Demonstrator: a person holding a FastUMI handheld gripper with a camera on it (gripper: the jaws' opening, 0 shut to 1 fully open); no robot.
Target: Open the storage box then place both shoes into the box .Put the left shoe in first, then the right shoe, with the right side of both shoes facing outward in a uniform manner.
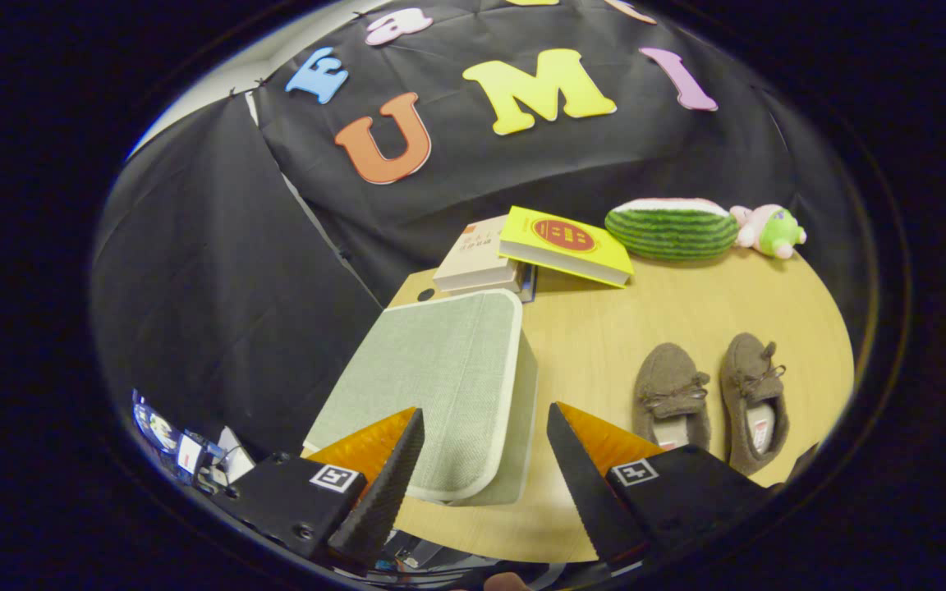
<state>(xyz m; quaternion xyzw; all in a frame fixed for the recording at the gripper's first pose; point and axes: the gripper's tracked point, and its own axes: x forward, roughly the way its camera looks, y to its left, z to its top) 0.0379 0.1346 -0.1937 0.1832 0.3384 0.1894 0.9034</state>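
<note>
the gripper (485, 435) hangs with jaws spread, holding nothing, over the near corner of the box (440, 386), whose lid is still shut. the two shoes (711, 402) lie side by side to its right on the table (604, 328). the fabric lid may slip from the fingers, or the light box may lift with it.

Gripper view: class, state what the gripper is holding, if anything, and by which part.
Nothing is held. The gripper is open, its fingers spread apart above the near corner of the closed storage box. The two shoes lie untouched on the table.
</note>
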